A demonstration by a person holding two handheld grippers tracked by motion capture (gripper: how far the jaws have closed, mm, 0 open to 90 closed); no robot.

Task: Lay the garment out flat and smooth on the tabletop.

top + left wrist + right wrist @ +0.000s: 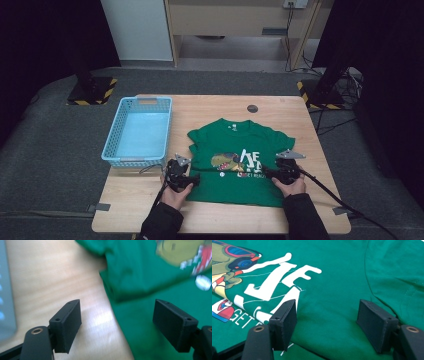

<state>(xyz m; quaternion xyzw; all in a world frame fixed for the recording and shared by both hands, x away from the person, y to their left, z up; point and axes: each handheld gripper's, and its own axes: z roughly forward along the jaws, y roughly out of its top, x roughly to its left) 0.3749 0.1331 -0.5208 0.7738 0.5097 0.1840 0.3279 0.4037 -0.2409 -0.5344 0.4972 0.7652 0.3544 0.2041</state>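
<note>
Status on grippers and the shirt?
Left gripper open, straddling shirt edge. Right gripper open over green printed T-shirt, flat on wooden table. Nothing in the way.

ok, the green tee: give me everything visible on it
The tee is a green short-sleeved shirt of soft knit-looking cloth, lying front up on the wooden table, right of the blue basket, apart from it. Collar points away from the person, with a small white label inside. The chest print shows a cartoon dinosaur in sunglasses beside white lettering. The left sleeve looks tucked in, leaving a fold. The left claw straddles its edge, the right claw hangs over the chest; both open, nothing gripped.
</note>
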